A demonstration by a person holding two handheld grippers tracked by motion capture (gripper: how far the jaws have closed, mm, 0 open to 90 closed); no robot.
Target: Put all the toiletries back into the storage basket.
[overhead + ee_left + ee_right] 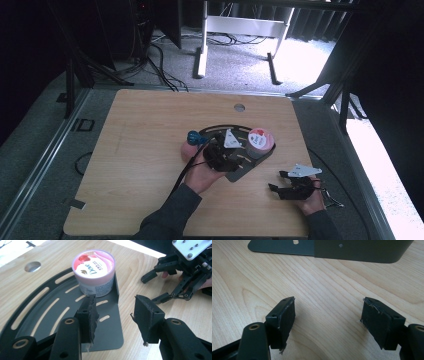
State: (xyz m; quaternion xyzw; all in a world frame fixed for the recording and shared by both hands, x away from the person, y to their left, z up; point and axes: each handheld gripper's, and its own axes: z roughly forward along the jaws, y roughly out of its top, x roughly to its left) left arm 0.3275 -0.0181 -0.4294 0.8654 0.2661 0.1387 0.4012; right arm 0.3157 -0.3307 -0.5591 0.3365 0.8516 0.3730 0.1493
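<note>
Wood table (pixel 150 150), grey carpet around it. Dark slotted metal plate (pixel 239 167) sits near table centre; pink tub (pixel 260 141) stands upright on the plate, against its raised lip. Left gripper (pixel 113 315) hovers over the plate just short of the tub, jaws apart, nothing between. Right gripper (pixel 327 322) sits beside the plate, jaws wide, empty.

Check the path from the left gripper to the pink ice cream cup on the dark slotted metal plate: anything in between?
Nothing visible. The left gripper has its jaws open and empty, and between it and the pink ice cream cup lies bare dark slotted metal plate. The plate's upright lip rises beside the cup, not before it.
</note>
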